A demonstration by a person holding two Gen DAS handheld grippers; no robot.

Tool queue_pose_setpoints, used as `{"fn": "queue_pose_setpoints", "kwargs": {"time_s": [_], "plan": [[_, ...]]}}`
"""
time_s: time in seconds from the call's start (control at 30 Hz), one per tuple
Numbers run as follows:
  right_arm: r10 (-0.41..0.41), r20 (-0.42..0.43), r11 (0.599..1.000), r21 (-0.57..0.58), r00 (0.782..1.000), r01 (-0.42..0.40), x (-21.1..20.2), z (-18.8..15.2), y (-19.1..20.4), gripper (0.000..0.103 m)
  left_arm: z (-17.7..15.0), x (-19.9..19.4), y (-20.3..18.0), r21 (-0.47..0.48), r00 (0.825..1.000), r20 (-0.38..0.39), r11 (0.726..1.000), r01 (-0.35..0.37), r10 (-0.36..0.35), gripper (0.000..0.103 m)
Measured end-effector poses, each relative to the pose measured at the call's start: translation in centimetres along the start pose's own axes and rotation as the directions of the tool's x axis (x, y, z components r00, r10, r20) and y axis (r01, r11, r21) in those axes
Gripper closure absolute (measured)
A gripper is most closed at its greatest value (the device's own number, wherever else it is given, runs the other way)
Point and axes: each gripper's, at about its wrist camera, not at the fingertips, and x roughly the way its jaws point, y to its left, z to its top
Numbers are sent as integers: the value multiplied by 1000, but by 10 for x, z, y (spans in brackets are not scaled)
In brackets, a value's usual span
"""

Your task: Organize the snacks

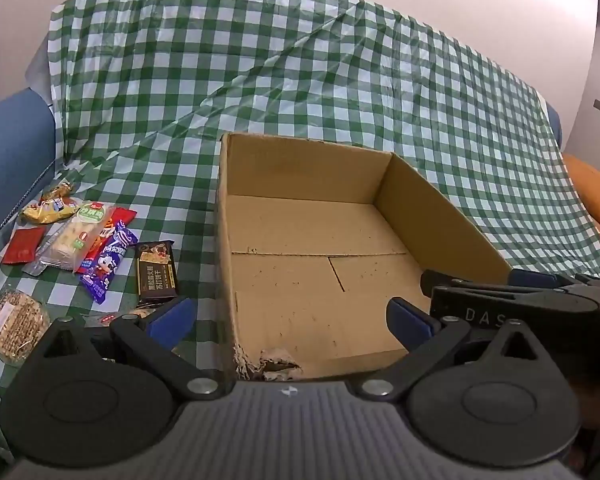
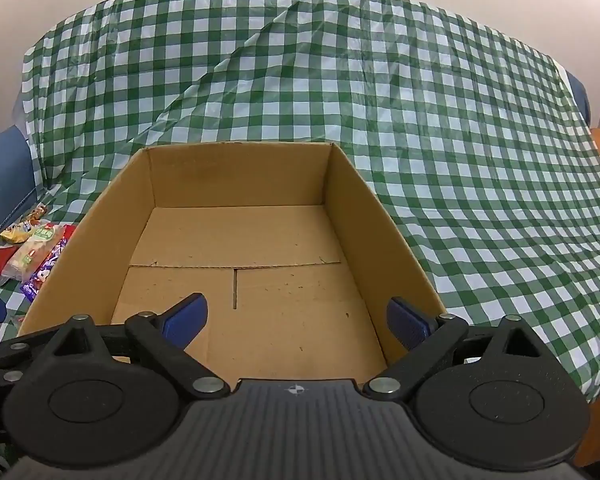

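Nearest the lens in the left wrist view, the left hand-held gripper (image 1: 288,316) has its blue-padded fingers spread wide with nothing between them. Its left finger hangs over the snacks and its right finger over the floor of the cardboard box (image 1: 320,264), so the box's left wall runs up between the two.

Left of this hand-held gripper, on the green checked cloth (image 1: 260,80), the snacks lie in a loose cluster outside the box. Farthest left are a round cake in clear wrap (image 1: 16,322) and a red sachet (image 1: 22,245). Beyond them lies a yellow packet (image 1: 46,212). A pale bar with a green label (image 1: 78,236) overlaps a purple cartoon packet (image 1: 104,264). Closest to the left finger, just ahead of it, lies a dark brown biscuit pack (image 1: 156,272), near the box wall but not touching it.

The box holds nothing; its near left corner is torn.

Right of the left tool, the right hand-held gripper (image 2: 296,322) is likewise spread apart and holds nothing. Both of its fingers hover over the near part of the box floor, the right one close to the right wall. From its view, the snack cluster lies off to the left, beyond the box's left wall.
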Motion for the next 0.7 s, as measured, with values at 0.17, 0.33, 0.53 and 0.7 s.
{"fn": "queue_pose_setpoints", "kwargs": {"time_s": [0.17, 0.33, 0.53, 0.7], "plan": [[0, 2, 1000, -5, 1000, 0, 1, 0, 1, 7, -2, 1, 0, 4, 1000, 7, 1000, 0, 0, 0], [4, 1, 1000, 2, 1000, -4, 0, 0, 0, 7, -2, 0, -1, 3, 1000, 4, 1000, 1, -1, 0], [3, -8, 1000, 2, 1000, -3, -2, 3, -1, 7, -1, 0, -1, 2, 1000, 3, 1000, 1, -2, 0], [2, 0, 1000, -4, 1000, -2, 0, -1, -1, 7, -1, 0, -1, 3, 1000, 5, 1000, 2, -2, 0]]}}
